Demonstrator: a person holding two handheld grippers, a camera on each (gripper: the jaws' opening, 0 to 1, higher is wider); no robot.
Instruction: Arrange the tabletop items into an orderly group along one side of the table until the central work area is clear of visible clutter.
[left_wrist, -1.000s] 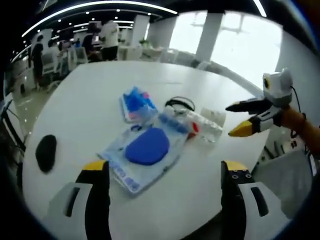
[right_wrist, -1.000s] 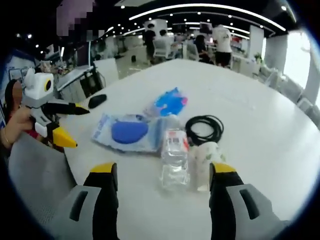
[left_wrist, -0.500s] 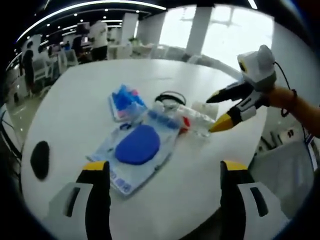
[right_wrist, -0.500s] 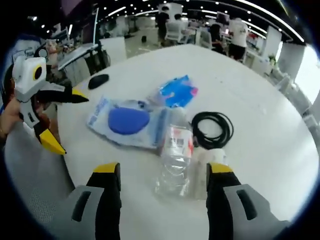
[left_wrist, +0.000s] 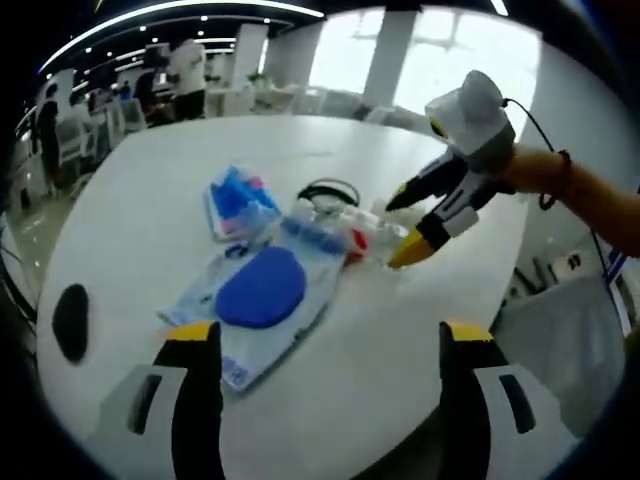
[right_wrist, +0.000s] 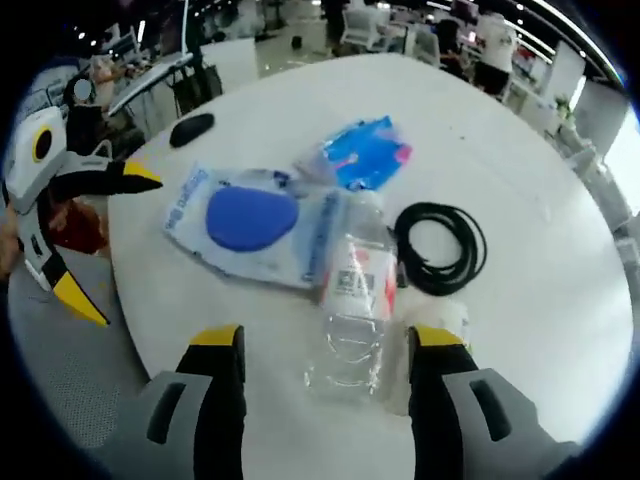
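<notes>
One bottle (right_wrist: 352, 310), two blue packets (right_wrist: 250, 232).

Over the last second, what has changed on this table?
The right gripper has come in with jaws open, closing on the clear plastic bottle, which now lies between its jaws; nothing gripped yet. The left gripper stays back, open. The blue packet, black cable coil and computer mouse haven't moved.

Both views look down across the white table (left_wrist: 400, 330) from seemingly opposite edges, sharing its clutter.
</notes>
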